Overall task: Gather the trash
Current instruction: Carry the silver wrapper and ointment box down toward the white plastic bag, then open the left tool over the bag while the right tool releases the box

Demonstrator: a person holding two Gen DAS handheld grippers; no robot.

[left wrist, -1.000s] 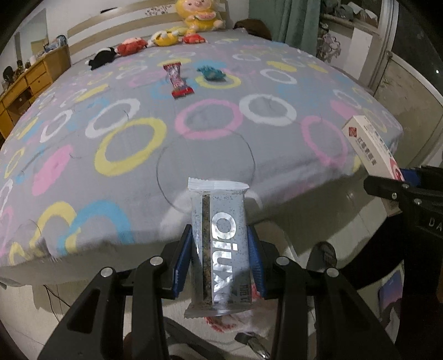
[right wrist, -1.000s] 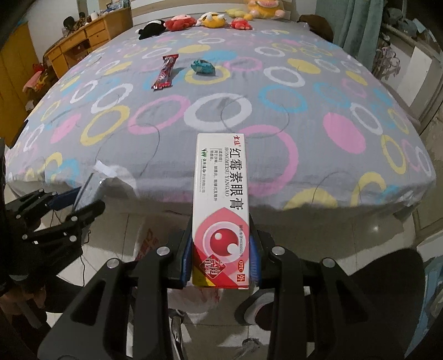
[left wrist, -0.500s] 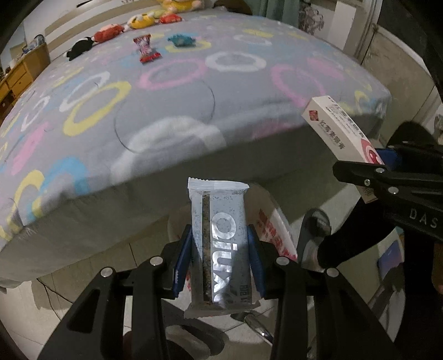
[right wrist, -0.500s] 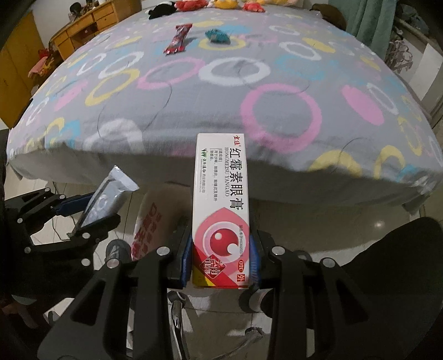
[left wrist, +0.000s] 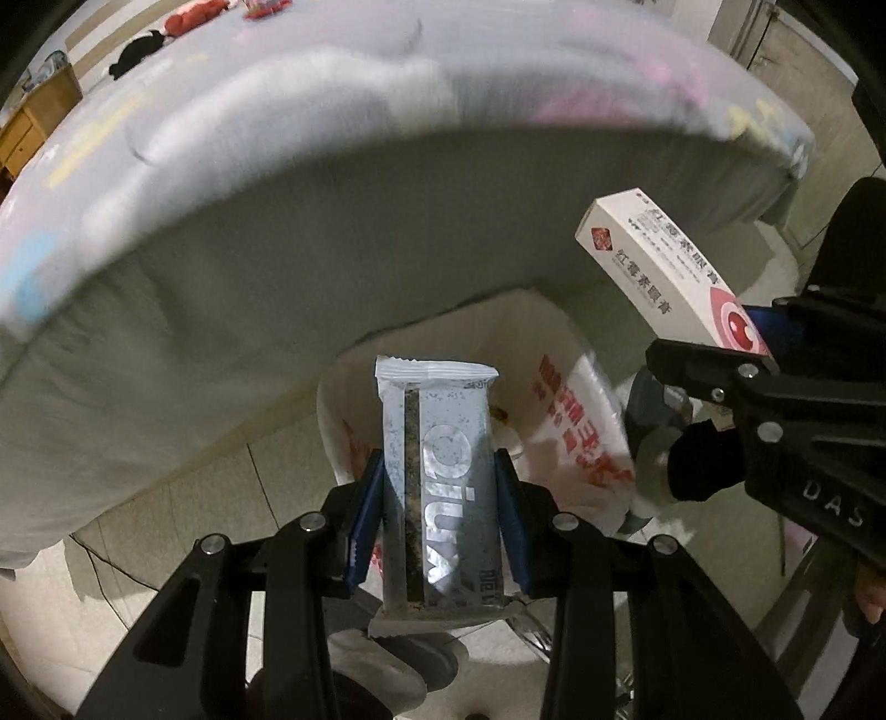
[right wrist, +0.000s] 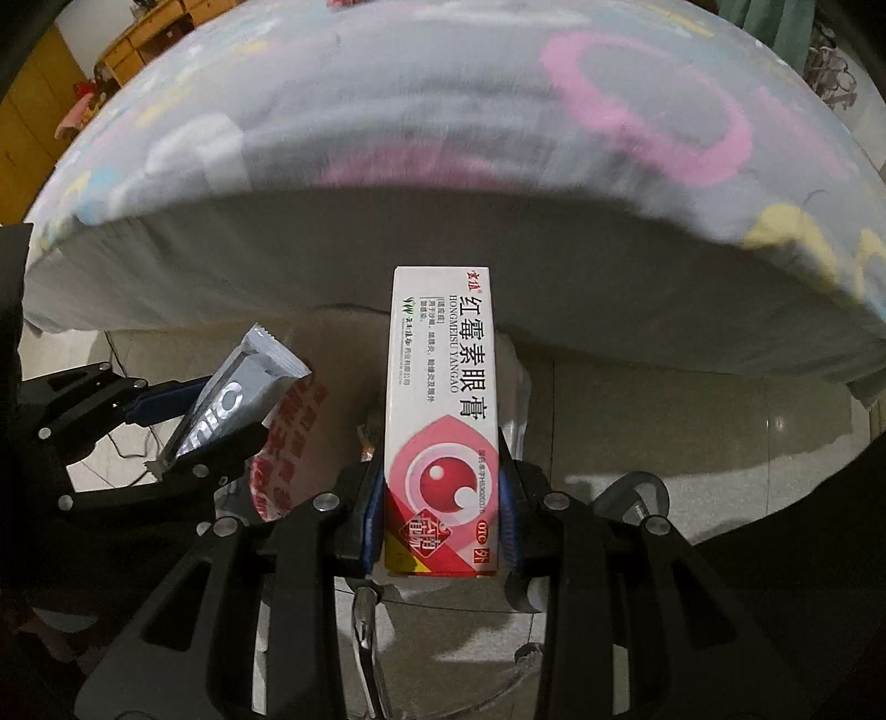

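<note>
My left gripper (left wrist: 440, 518) is shut on a silver snack wrapper (left wrist: 437, 476) and holds it above the open mouth of a white plastic trash bag (left wrist: 576, 410) with red print, on the floor beside the bed. My right gripper (right wrist: 443, 518) is shut on a white and red medicine box (right wrist: 443, 410), also above the bag (right wrist: 288, 437). The box shows in the left wrist view (left wrist: 664, 271) at the right, and the wrapper shows in the right wrist view (right wrist: 238, 399) at the left. Both items stand upright between the jaws.
The bed (left wrist: 277, 183) with its grey ring-patterned sheet (right wrist: 498, 111) overhangs just behind the bag. Tiled floor (left wrist: 183, 498) lies below. A wooden dresser (right wrist: 144, 27) stands far left. Plush toys (left wrist: 138, 47) lie at the bed's far end.
Both grippers have dropped from bed height and tilted down toward the floor, bringing the wrapper and the box over the trash bag. Both grips are unchanged.
</note>
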